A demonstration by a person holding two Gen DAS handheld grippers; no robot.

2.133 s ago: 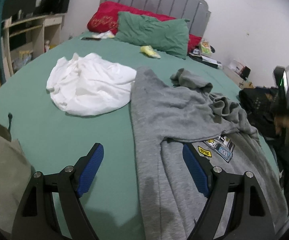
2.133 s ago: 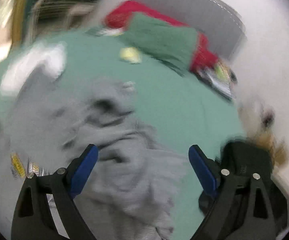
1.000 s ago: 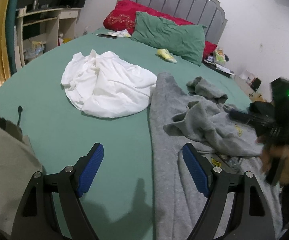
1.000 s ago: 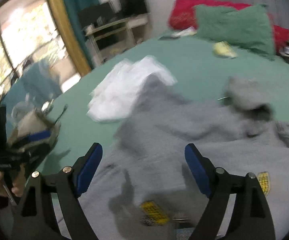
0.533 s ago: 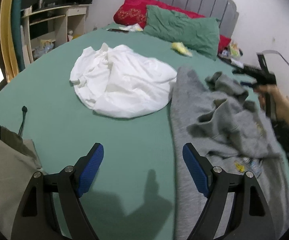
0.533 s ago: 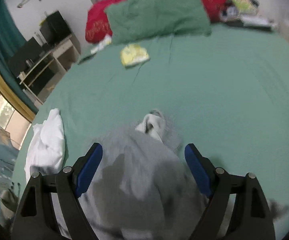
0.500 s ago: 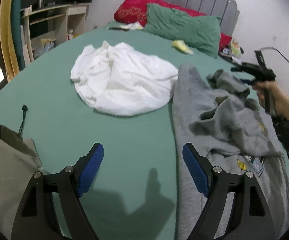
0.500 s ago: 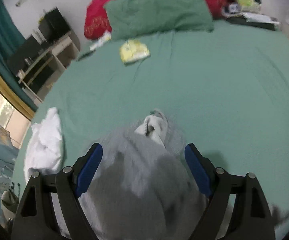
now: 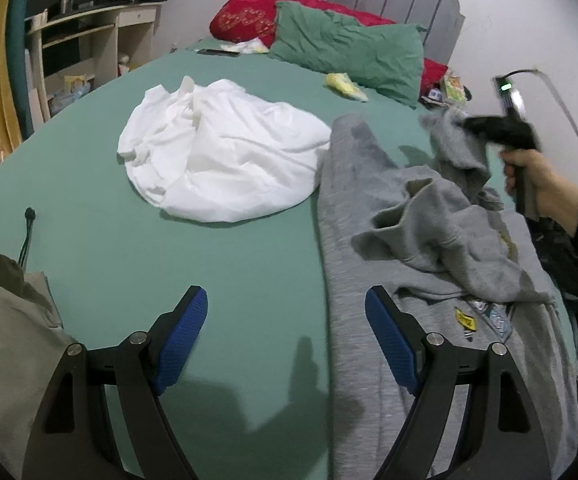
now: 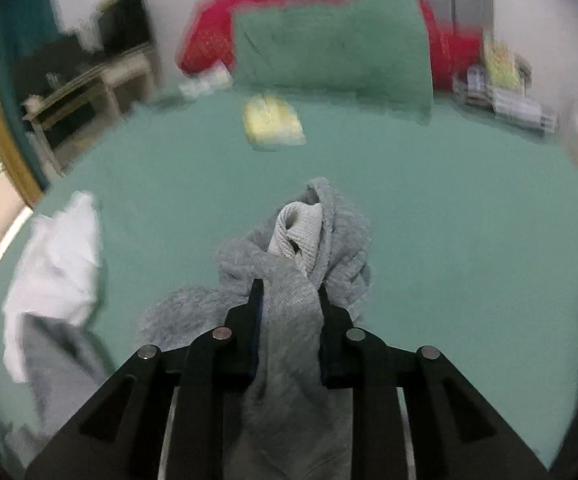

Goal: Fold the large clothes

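Both tongs are over the bed. Those of the right gripper (image 10: 289,300) are pressed on a bunch of the grey sweatshirt (image 9: 429,240), near its cuff, where the pale ribbed inside (image 10: 295,232) turns outward. This part is lifted a little above the green bed sheet (image 9: 229,264). The tongs of the left gripper (image 9: 285,340) are spread wide with nothing between them; one blue pad (image 9: 181,332) is over the bare sheet and the other over the edge of the sweatshirt.

The sweatshirt is large and thick. It lies along the right side of the bed, crumpled in the middle, with one sleeve stretched toward the headboard and small coloured patches (image 9: 485,320) on its lower part. Its left edge touches a white garment (image 9: 217,160), which lies in a loose heap near the middle of the bed.

Near the head of the bed are a green pillow (image 9: 349,52) and, behind it, a red pillow (image 9: 257,20). A small yellow thing (image 9: 345,86) lies on the sheet in front of the green pillow. At the near left corner of the bed there is a beige cloth (image 9: 5,344).
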